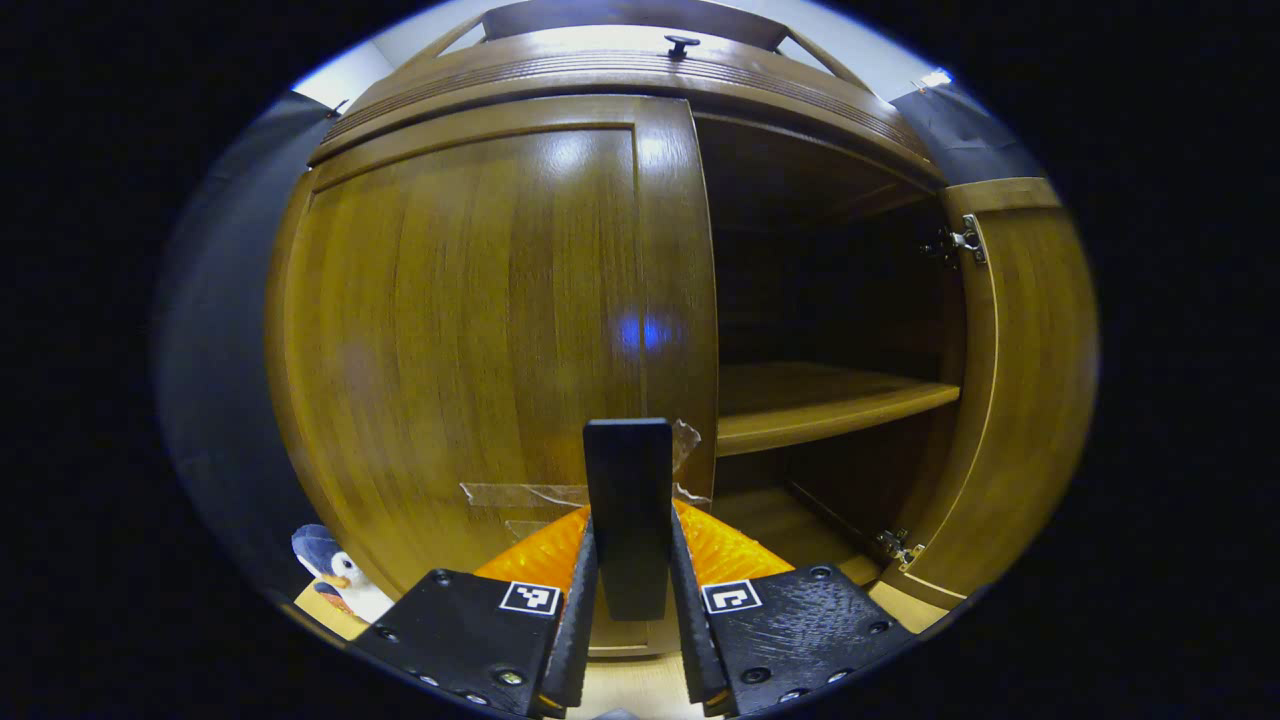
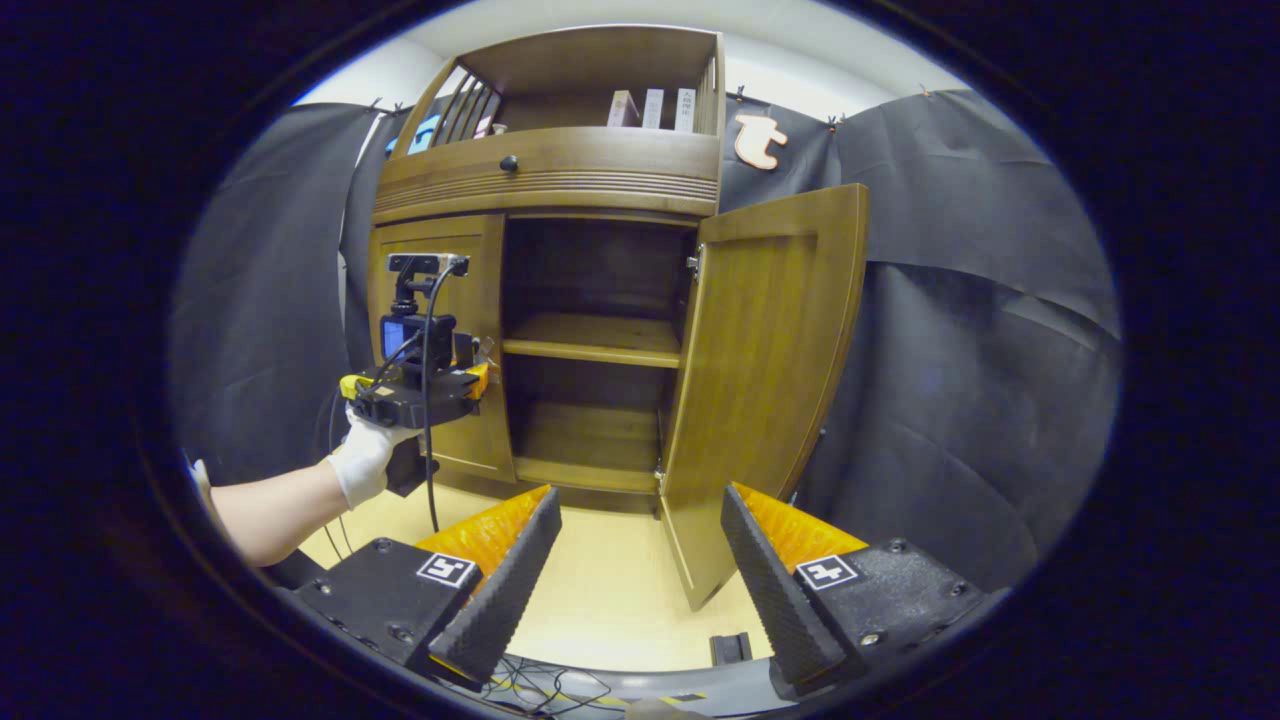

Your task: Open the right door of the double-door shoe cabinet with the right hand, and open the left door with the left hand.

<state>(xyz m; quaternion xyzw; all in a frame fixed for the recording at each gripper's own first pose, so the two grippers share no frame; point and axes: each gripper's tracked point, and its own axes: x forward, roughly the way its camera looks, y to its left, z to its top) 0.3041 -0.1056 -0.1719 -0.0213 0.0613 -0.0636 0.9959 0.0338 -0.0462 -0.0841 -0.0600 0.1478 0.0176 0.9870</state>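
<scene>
The brown wooden shoe cabinet [image 2: 560, 165] stands against the booth wall. Its right door [image 2: 770, 380] is swung wide open, showing dark shelves [image 2: 592, 340] inside. The left door [image 1: 470, 330] looks closed and is very near in the left gripper view. My left gripper [image 1: 628, 535] is shut on the black handle tab [image 1: 627, 470] at that door's inner edge. In the right gripper view a gloved hand [image 2: 365, 460] holds the left gripper [image 2: 415, 385] against the left door [image 2: 478, 250]. My right gripper [image 2: 640, 590] is open and holds nothing, well back from the cabinet.
The open right door [image 1: 1010, 380] juts out over the pale floor [image 2: 610, 590]. A drawer with a dark knob [image 2: 509, 162] sits above the doors. Cables [image 2: 540, 685] lie on the floor near my right gripper. A small plush toy [image 1: 335, 575] sits low at the cabinet's left.
</scene>
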